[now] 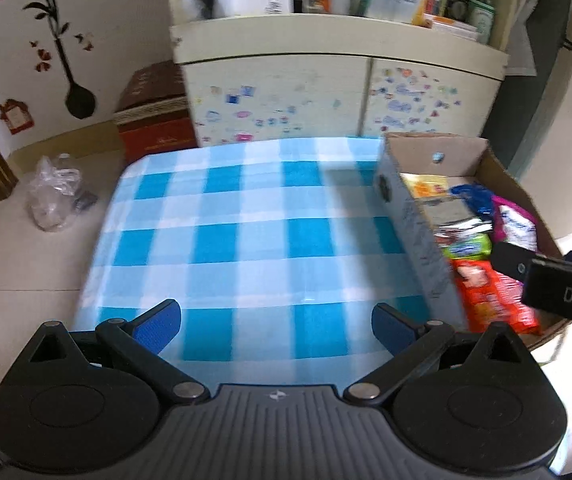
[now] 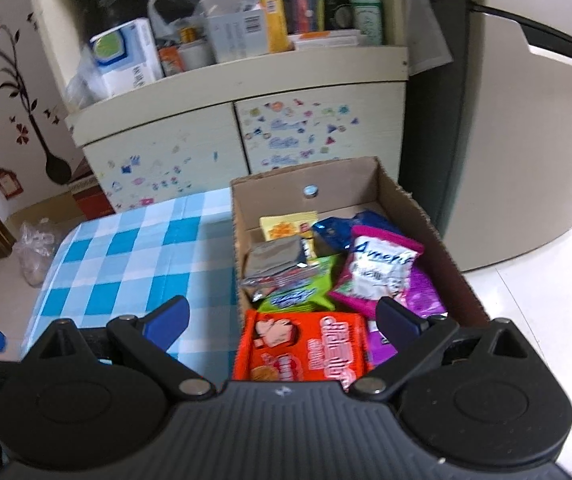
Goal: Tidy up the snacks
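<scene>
Snacks (image 2: 305,350) fill the cardboard box (image 2: 413,204); the checked desk (image 1: 246,220) carries nothing else. Both our claws, left (image 1: 277,324) and right (image 2: 284,322), hang spread and unladen, so we judge the task nearly finished.

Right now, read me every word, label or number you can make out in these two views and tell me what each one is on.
"DAS": white letters on the black body of the right gripper, cut off by the picture's edge.
"Avency", roughly: on the pink and white snack bag, blurred, so unsure.
Orange biscuit pack: large white lettering, too blurred to read.
Green packet: logo unreadable.
Barcoded white box on the cabinet shelf: print too small.
</scene>
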Tool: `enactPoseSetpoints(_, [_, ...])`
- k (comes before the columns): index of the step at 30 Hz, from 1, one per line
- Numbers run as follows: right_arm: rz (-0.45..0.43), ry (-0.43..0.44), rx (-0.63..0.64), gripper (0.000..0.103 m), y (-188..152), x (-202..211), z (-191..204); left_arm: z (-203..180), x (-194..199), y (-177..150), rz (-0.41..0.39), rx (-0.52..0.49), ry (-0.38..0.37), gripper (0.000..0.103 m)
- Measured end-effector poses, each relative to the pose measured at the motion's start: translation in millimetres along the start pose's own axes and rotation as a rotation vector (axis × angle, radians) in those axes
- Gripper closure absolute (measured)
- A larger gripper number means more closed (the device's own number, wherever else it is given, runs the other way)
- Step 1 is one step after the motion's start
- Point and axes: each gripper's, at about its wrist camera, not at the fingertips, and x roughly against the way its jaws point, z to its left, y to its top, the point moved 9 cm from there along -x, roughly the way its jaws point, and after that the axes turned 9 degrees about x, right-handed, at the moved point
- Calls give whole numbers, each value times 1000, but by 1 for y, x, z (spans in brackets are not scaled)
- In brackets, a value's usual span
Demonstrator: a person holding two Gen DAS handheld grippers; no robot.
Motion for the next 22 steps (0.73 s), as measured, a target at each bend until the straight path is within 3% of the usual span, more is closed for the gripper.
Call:
enactPoseSetpoints(5, [23,28,71,4,-10,-9,33,40,1,5,-34,1,64,0])
enactPoseSetpoints(9, [35,61,133,4,-20,-14,61,63,0,10,-42,30,51,0])
enactPoseSetpoints(14, [43,95,181,4,-35,-25,93,82,-7,20,-60,-10,88,0])
enactPoseSetpoints(22, [106,98,231,4,-68,-61,127,86,-22,26,-35,-39,25,0])
